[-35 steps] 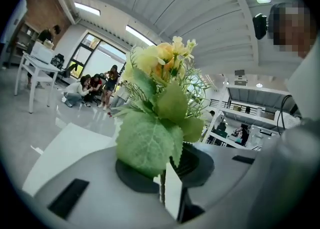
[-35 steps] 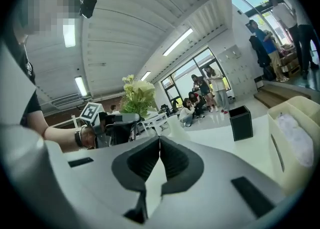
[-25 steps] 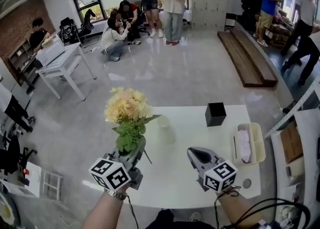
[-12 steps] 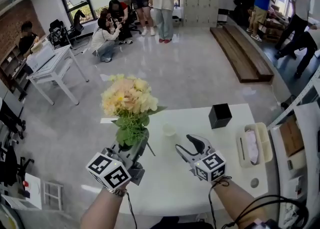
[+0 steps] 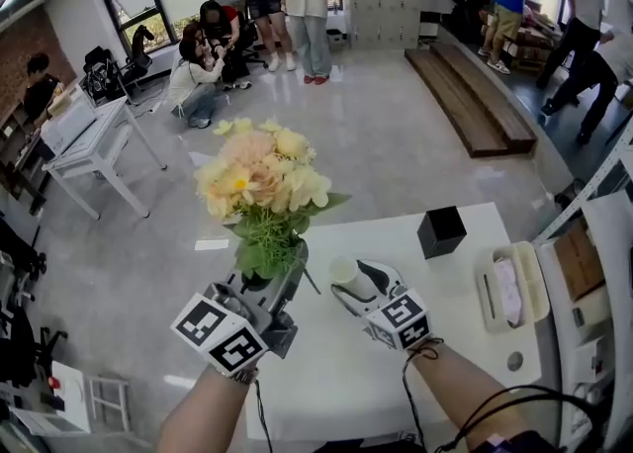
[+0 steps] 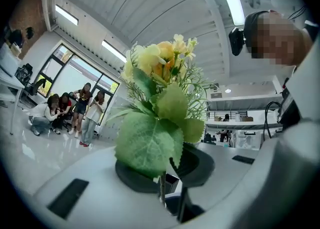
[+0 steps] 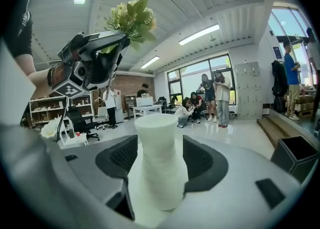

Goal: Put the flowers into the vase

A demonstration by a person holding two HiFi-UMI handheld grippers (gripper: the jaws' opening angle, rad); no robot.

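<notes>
A white vase [image 5: 346, 271] stands upright on a white tabletop [image 5: 475, 332]. The right gripper [image 5: 358, 281] reaches in at the height of the vase, and its fingers [image 7: 117, 158] have just been opening. They stand wide on either side of the vase, which sits between them with a gap at each pad, so nothing grips it. This looks like a move to steady the vase so that it will not tip when the stems go in. To the left of the vase and higher than its mouth, the left gripper [image 5: 280, 278] points nearly level. Its fingers [image 6: 131, 175] are closed on the thin green stems of the flowers [image 5: 259, 184], a bunch of pale yellow and peach blooms above broad green leaves. The grip sits low, just under the leaves, which keeps the blooms upright and clear of the fingers. How much stem hangs below is hard to judge. The flowers are not yet in the vase: they would need to travel right, then descend stem first into its narrow mouth. Beyond the vase to its right sits a black box [image 5: 441, 231], and farther right a shallow tray [image 5: 482, 293], both well apart from it.
</notes>
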